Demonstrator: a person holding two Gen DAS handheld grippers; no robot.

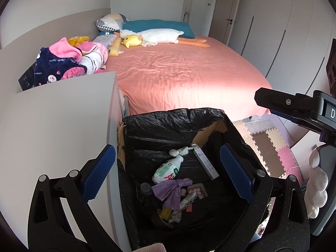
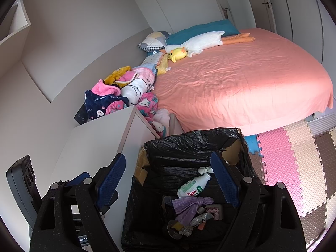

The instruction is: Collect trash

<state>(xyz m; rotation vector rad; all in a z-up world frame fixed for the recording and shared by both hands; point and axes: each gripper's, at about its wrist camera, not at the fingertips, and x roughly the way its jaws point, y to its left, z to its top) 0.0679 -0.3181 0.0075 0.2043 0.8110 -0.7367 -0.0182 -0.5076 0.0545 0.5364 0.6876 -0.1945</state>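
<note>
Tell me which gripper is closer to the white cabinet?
Left. The left gripper hangs at the bin's edge next to the white cabinet; the right gripper sits farther over, toward the foam mat.

One bin [image 1: 212, 115]; one bottle [image 1: 168, 169]; two pillows [image 1: 111, 22]; two tools [image 1: 168, 172].

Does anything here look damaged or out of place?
Yes. The cardboard box serving as bin is torn at its rim, and its black liner has slipped there, baring cardboard. Clothes lie heaped beside the bed.

Both claws, L [image 1: 168, 172] & R [image 2: 168, 180], wide open, empty.
</note>
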